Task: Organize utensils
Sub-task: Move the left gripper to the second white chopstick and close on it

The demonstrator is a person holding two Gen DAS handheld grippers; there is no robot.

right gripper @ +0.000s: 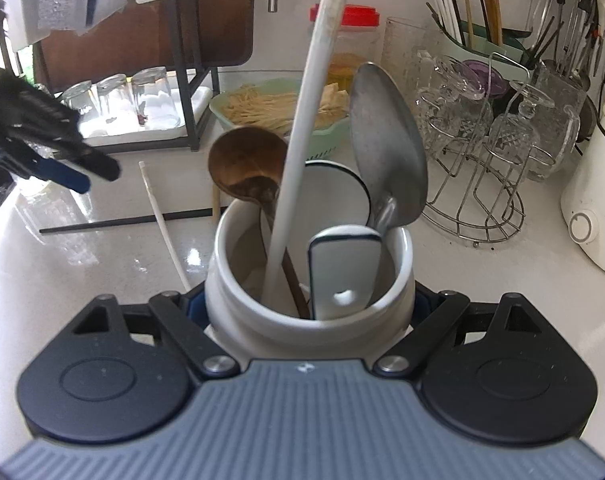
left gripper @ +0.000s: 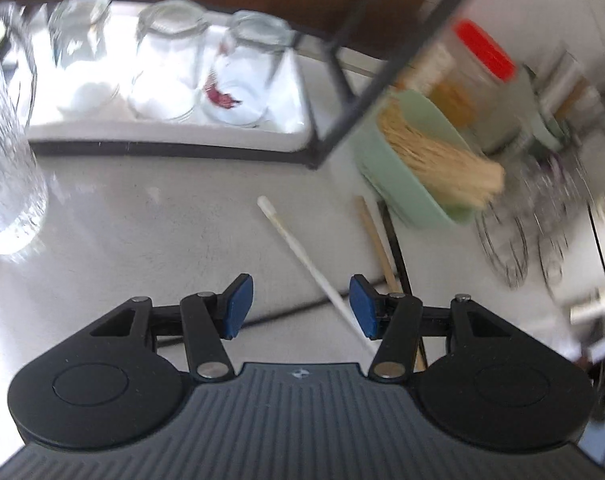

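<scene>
My right gripper (right gripper: 308, 304) is clamped around the white crock (right gripper: 308, 280), a pad on each side of its body, evidently to steady it while utensils are dropped in. The crock already carries a wooden spoon (right gripper: 246, 168) leaning toward ten o'clock, a metal spoon (right gripper: 386, 148) toward one o'clock, a white spatula (right gripper: 344, 268) with its handle end at the rim, and one white chopstick (right gripper: 302, 120) rising toward twelve. I judge the sorting roughly half done, since loose pieces remain on the counter (right gripper: 82, 280). In the left wrist view, my left gripper (left gripper: 300, 308) hangs with its blue pads apart and nothing between them, angled down over the counter; a second white chopstick (left gripper: 306, 264) lies flat, running from eleven o'clock down toward the right-hand pad and passing just beside it. A wooden chopstick (left gripper: 376, 240) and a black chopstick (left gripper: 396, 248) lie at about one o'clock from the pads, near a green basket (left gripper: 406, 184) of straw-coloured sticks. I take the open, lowered stance as preparation to pick up the white chopstick, matching the one already stowed. Risk noted: a thin stick lying flat on a smooth counter may slide away from the pads as they close.
</scene>
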